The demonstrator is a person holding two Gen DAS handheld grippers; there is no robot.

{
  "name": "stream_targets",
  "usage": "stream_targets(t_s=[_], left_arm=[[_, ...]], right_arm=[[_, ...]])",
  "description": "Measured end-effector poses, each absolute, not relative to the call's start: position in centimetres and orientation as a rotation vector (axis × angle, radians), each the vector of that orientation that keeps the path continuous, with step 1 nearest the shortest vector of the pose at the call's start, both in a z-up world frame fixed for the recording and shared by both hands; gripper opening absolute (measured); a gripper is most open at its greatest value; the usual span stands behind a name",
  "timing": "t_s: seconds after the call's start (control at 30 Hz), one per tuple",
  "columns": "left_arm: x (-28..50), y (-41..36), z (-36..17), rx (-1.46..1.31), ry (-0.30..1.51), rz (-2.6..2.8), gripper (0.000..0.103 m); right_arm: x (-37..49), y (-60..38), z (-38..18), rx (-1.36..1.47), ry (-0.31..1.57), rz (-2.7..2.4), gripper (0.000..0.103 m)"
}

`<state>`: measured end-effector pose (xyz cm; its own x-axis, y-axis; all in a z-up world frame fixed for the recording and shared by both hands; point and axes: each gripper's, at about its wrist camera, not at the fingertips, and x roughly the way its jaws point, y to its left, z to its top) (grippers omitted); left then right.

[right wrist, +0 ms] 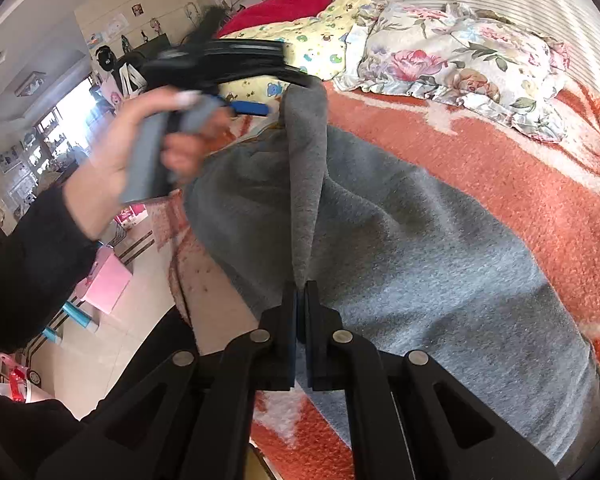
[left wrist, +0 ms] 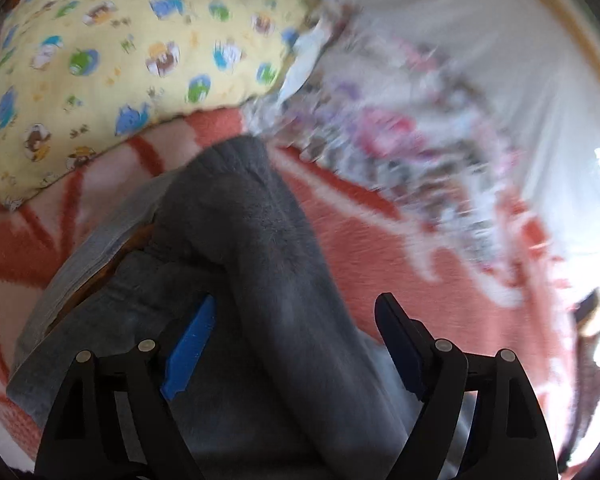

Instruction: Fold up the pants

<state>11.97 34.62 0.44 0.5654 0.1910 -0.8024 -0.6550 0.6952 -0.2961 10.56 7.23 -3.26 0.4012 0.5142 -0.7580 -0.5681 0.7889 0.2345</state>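
Grey fleece pants lie on an orange and white blanket on a bed. My right gripper is shut on a raised ridge of the grey fabric. In the left wrist view the pants run as a thick fold between the two spread fingers of my left gripper, which is open. From the right wrist view the left gripper hangs over the far end of the pants, held by a hand, and is blurred.
A yellow cartoon-print pillow and a floral pillow lie at the head of the bed. A red blanket sits behind them. The bed edge and the room floor are on the left.
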Motion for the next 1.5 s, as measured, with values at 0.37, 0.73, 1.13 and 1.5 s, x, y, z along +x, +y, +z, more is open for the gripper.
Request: stream_targets(t_s=[0.37,0.73,1.13,1.5], left_arm=[[4.2,36.8,1.9,-0.817,0.582,0.424,0.009],[-9.8,34.3,-2.0,-0.985,0.403,0.401,0.008],[-14.1,34.2,-5.0,-0.917,0.453,0.439,0.025],[-17.8,36.6,-5.1,-1.045,0.439,0.581,0.073]], right_arm=[[9.8,7.0,-2.6,-0.079,0.907,0.703,0.004],[8.3,6.9,-4.8,-0.086,0.977,0.731,0.004],[8.0,7.9,-6.2,-0.110,1.057,0.708,0.009],[12.3,8.7,-1.4,0.012,0.971,0.706,0.013]])
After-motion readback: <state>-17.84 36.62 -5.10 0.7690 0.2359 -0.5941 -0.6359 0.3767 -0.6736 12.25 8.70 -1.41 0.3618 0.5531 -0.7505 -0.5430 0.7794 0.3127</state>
